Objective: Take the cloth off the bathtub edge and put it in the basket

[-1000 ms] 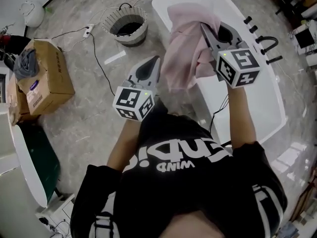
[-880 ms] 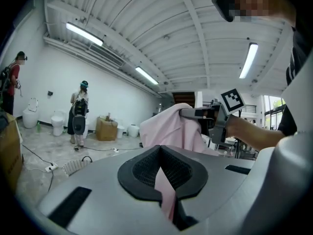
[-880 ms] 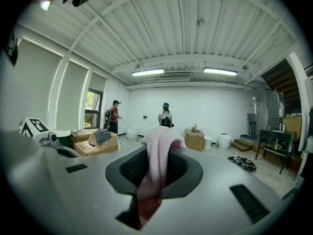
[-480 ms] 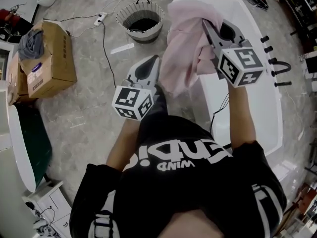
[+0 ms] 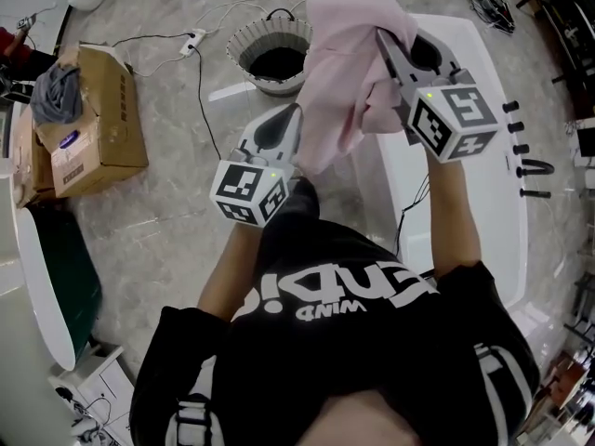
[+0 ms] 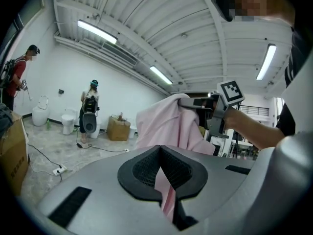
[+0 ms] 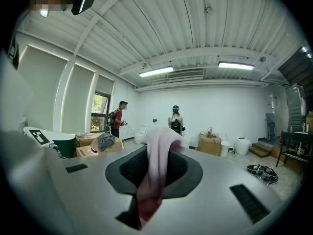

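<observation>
A pink cloth (image 5: 342,72) hangs in the air from my right gripper (image 5: 381,41), which is shut on its upper fold; in the right gripper view the cloth (image 7: 155,153) is pinched between the jaws. It hangs between the white bathtub (image 5: 483,214) and the round striped basket (image 5: 244,41), its left edge over the basket's right rim. My left gripper (image 5: 289,115) stands lower and left of the cloth's hem, jaws together, nothing clearly gripped. In the left gripper view the cloth (image 6: 164,121) fills the space ahead of that gripper (image 6: 159,149).
A cardboard box (image 5: 98,128) with a grey rag (image 5: 53,91) stands at left. A cable and power strip (image 5: 193,40) lie on the marble floor beside the basket. Black taps (image 5: 525,147) line the tub's right side. Another white tub (image 5: 42,291) is at lower left. People stand far back.
Both grippers and the hanging cloth have moved left from the bathtub towards the basket, which now lies close beside the cloth. The right gripper's hold on the cloth is unchanged.
</observation>
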{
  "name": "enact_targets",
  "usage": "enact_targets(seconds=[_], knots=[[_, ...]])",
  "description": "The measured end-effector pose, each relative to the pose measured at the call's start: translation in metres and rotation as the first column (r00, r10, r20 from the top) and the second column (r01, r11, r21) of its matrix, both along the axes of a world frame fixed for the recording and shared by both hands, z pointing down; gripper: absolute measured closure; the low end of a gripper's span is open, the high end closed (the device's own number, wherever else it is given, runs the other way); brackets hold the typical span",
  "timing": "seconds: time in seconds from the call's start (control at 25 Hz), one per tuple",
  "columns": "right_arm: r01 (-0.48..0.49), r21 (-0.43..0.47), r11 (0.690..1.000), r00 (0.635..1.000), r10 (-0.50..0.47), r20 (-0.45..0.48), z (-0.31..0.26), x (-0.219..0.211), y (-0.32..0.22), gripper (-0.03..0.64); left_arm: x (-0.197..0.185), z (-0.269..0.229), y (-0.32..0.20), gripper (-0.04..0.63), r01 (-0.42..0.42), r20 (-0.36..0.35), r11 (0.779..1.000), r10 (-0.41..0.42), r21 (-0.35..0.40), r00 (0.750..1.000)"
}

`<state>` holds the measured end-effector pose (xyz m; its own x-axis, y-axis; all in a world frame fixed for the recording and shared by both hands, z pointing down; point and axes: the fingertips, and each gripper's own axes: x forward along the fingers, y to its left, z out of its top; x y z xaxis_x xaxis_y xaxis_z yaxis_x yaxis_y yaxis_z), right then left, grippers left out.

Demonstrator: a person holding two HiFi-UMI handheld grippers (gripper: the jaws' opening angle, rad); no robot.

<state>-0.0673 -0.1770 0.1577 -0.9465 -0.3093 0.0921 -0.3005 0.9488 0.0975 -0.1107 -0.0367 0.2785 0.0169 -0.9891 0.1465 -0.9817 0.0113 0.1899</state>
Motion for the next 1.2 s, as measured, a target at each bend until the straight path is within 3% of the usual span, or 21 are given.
enact_targets(seconds=[0.48,0.92,1.2], knots=[[-0.034,0.025,0.999,0.998,0.033,0.052,-0.045,-0.148,-0.086,0.555,-0.138,-0.024,-0.083,0.584,-0.044,0.010,0.999,0.044,0.008,0.999],[0.017,0.024,1.000,0.998,-0.019,0.062,-0.053,-0.240,-0.154,0.555,-0.210,-0.009,-0.132,0.584,0.032,-0.031,0.999,-0.032,-0.013,0.999],[0.100,0.005,0.995,0.992,-0.100,0.076,-0.051,-0.309,-0.203,0.555,-0.267,-0.010,-0.187,0.584,0.096,-0.019,0.995,-0.097,-0.015,0.995]])
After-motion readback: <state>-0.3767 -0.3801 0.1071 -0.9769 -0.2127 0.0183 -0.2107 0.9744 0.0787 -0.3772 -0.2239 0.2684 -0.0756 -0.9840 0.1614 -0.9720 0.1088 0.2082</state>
